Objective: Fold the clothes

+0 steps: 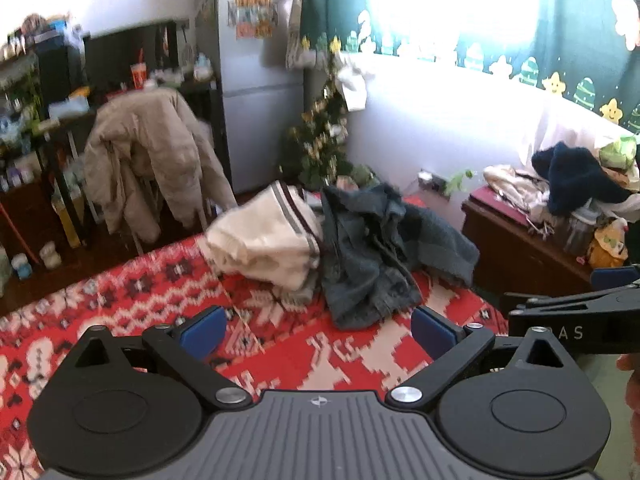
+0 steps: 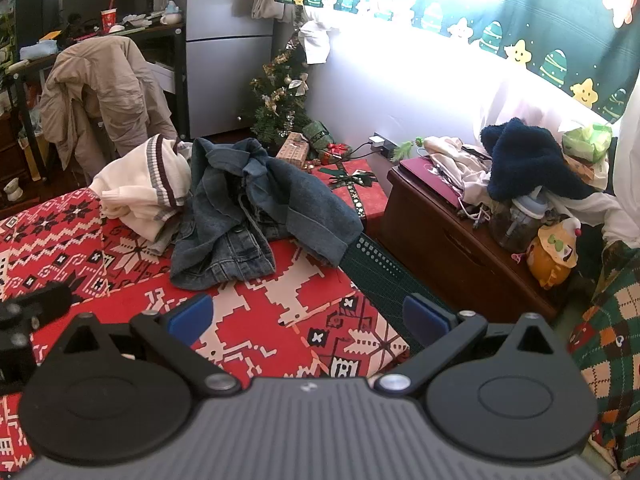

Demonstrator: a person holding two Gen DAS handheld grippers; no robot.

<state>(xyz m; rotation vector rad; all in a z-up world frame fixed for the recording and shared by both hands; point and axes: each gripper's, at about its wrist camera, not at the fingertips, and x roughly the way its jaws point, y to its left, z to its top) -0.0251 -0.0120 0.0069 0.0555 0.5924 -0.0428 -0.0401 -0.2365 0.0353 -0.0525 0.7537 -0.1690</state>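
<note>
Clothes: denim jacket [image 2: 256,208] lies crumpled in a heap on the red patterned blanket [image 2: 256,320], one sleeve trailing toward the blanket's right edge; a cream sweater with striped trim [image 2: 148,184] is bunched just beside it on the left, the two touching.

Fold state: neither garment lies flat or squared (both read as loose piles, so no folded result shows here).

Left gripper [image 1: 320,328]: jaws spread wide, blue pads well apart, nothing between them; it hangs over bare blanket, short of the jacket.

Right gripper [image 2: 308,318]: likewise wide and empty, over the blanket near its right edge, the jacket ahead and slightly left.

Surroundings: wooden chest [image 2: 460,232] stacked with other clothing to the right, a beige coat on a chair [image 2: 100,88] behind, a small Christmas tree [image 2: 280,100] by the wall.

Risk, snagging: the jacket and sweater overlap, so a pinch at the seam between them would likely lift both at once.

Risk, wrong layer: the denim is folded over itself; gripping a thick bunch instead of a single edge would probably leave it twisted when spread.

Risk, slipping off: the trailing sleeve lies close to the blanket's edge, and a pull to the right could drag the jacket over it.

Risk, collision: the two grippers sit near each other (each shows in the other's view), so a converging reach could knock them together.
</note>
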